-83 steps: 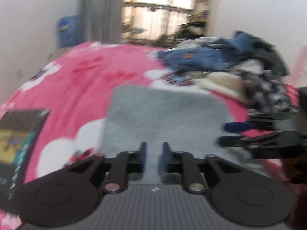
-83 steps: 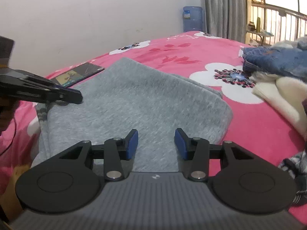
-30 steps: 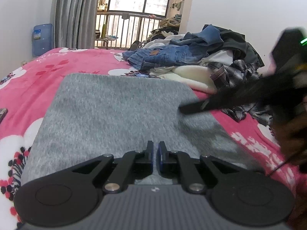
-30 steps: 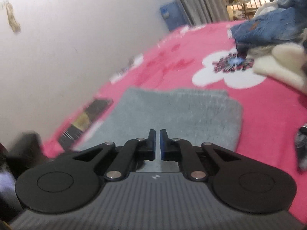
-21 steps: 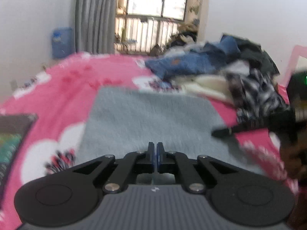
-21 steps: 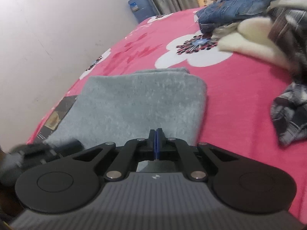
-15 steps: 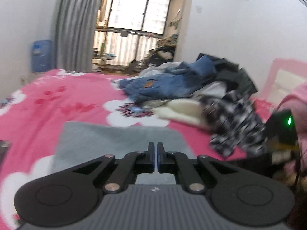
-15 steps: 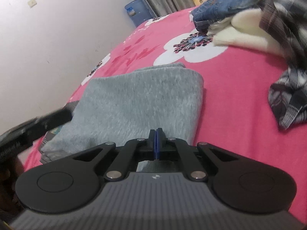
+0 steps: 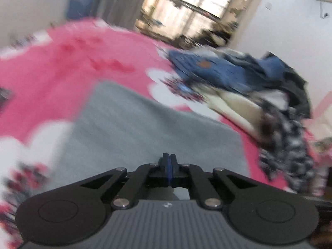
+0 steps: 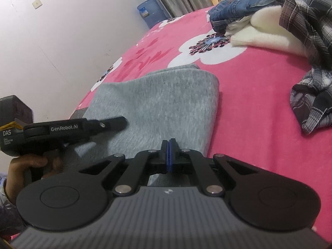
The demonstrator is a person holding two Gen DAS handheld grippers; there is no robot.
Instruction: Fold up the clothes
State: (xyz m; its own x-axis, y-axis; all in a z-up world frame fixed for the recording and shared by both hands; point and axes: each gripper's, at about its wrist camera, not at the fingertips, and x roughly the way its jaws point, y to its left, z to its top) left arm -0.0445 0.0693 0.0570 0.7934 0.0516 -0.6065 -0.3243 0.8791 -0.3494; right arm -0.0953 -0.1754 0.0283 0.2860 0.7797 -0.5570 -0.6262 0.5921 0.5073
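A grey garment (image 10: 157, 101), folded into a thick rectangle, lies flat on the pink flowered bedspread (image 10: 249, 95). My right gripper (image 10: 169, 143) is at its near edge, pads pressed together with nothing between them. From the left, held by a hand (image 10: 25, 164), my left gripper (image 10: 122, 123) reaches over the garment's near left part, a shadow beneath it. The left wrist view is blurred by motion. It shows the left gripper (image 9: 169, 157) shut and empty above the grey garment (image 9: 145, 124).
An unfolded pile lies at the far right: blue jeans (image 10: 238, 6), a cream garment (image 10: 265, 35) and a plaid shirt (image 10: 311, 31). A dark flat object (image 10: 79, 113) lies by the garment's left edge. A wall runs along the left, with a blue water jug (image 10: 150, 14) behind.
Both grippers' small gaps closed fully. The left gripper rolled and swung in over the garment's left part; its view is now blurred and tilted. The right gripper stayed almost still lately.
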